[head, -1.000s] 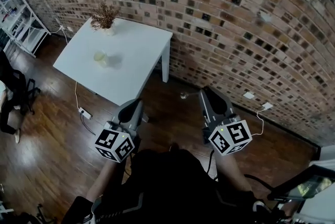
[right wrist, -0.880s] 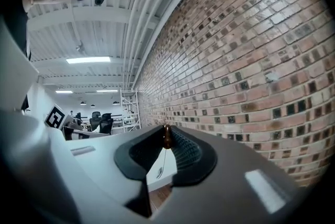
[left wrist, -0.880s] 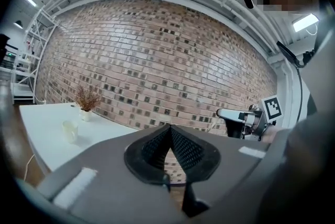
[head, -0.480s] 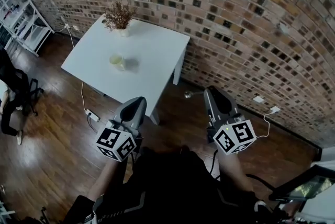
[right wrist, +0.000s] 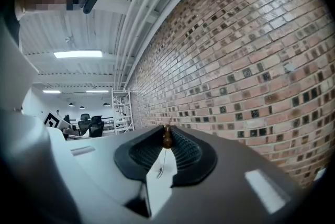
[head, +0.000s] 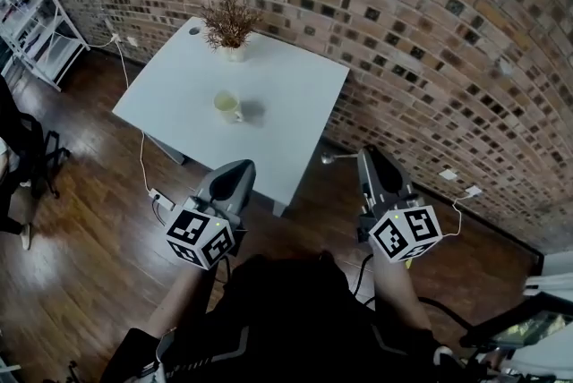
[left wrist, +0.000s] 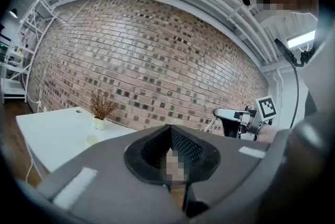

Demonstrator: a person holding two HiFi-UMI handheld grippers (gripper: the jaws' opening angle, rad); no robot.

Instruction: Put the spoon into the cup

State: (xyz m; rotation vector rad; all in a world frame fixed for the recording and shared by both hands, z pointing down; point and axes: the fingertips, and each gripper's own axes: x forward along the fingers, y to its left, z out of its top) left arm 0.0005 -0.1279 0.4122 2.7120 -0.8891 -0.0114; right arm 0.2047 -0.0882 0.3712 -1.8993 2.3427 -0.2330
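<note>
The person is walking up to the white square counter (head: 300,90), which is drawing nearer in the head view. The right gripper (head: 368,156) is clamping the slim metal spoon (head: 333,158) in closed fingers, while the left gripper (head: 235,171) is travelling closed and empty. The cream ceramic cup (head: 227,106) is standing mid-counter, not yet within reach.

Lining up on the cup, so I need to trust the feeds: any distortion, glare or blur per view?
Head view: sharp, brick wall bowed by the lens, cup casting a soft shadow on the white table. Left gripper view: heavy curvature, cup small and pale, mosaic patch between the jaws. Right gripper view: ceiling light glares, no cup in frame.
</note>
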